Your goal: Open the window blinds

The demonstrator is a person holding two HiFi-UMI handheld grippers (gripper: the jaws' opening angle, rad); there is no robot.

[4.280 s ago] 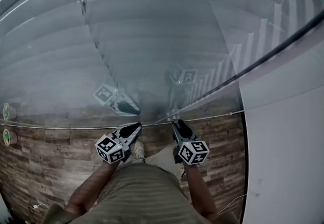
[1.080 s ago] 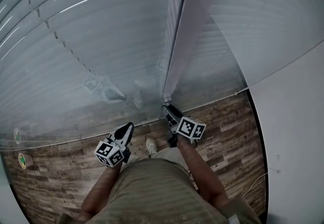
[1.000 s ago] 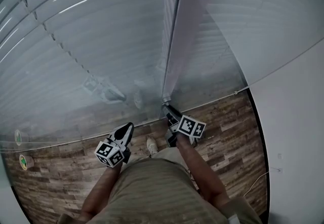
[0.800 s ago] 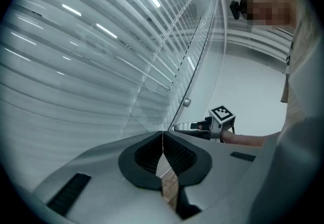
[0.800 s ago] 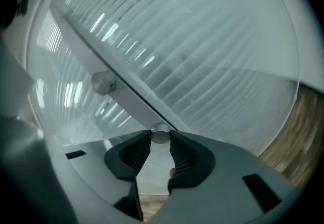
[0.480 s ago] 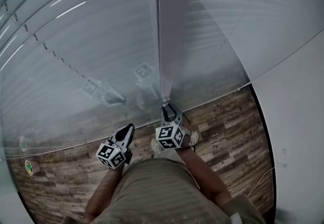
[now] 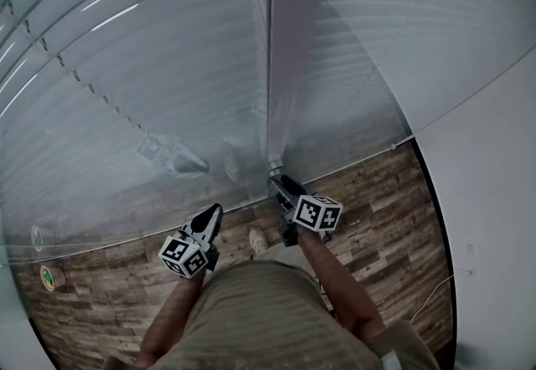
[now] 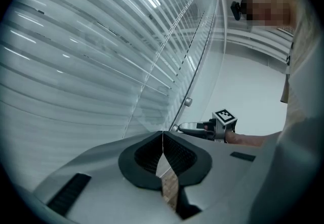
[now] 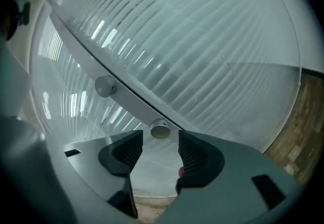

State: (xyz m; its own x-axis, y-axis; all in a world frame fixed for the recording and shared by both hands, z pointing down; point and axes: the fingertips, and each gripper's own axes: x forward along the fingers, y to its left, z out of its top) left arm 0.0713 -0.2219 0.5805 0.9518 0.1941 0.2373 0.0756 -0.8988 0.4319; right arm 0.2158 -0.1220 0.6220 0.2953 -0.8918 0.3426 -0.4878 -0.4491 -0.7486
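We are keeping left tongs [image 8: 162, 133] closed, empty; right tongs [image 9: 160, 143], just opening, are flanking round knob [image 9: 160, 129], ungripped, twelve o'clock.

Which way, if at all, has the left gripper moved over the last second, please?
No. In the head view the left gripper still sits with its tip by the glass's bottom edge, left of the white post.

Glass pane [image 7: 151, 92] and white post [image 7: 293, 50] close ahead of right tool [image 7: 280, 187]
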